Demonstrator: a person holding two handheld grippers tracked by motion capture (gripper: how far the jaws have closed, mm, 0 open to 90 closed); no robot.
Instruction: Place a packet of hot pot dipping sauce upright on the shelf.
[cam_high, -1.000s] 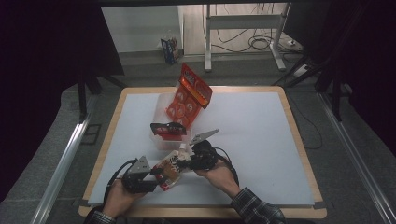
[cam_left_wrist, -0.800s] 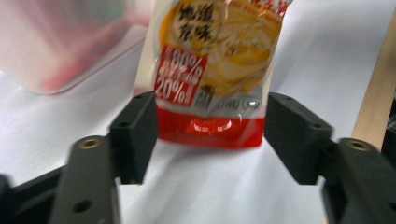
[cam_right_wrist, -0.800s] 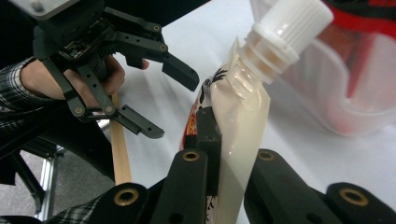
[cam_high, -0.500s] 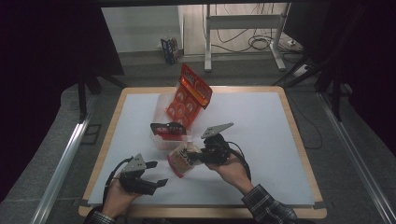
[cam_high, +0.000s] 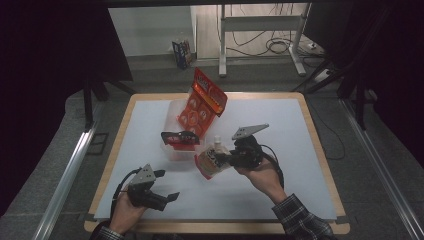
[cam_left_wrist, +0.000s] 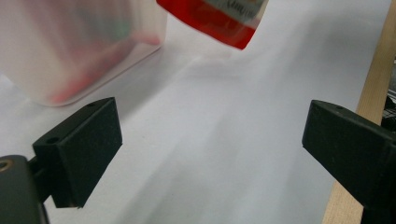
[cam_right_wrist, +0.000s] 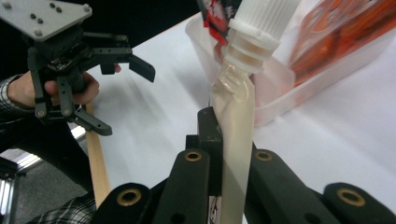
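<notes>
Right gripper (cam_high: 227, 159) clamps spouted pouch (cam_high: 212, 161), lifted mid-desk beside clear bin (cam_high: 172, 150); my left gripper (cam_high: 165, 192) just let go, jaws wide, empty, near front edge; handover done, bin next.

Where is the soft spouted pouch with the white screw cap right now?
In the high view, the spouted pouch is clamped in the right gripper, off the table just right of the clear plastic tub.

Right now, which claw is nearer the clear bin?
Right. The right claw holds the pouch in the air just beside the bin. The left claw, open with nothing in it, sits nearer the table's front edge, apart from the bin.
</notes>
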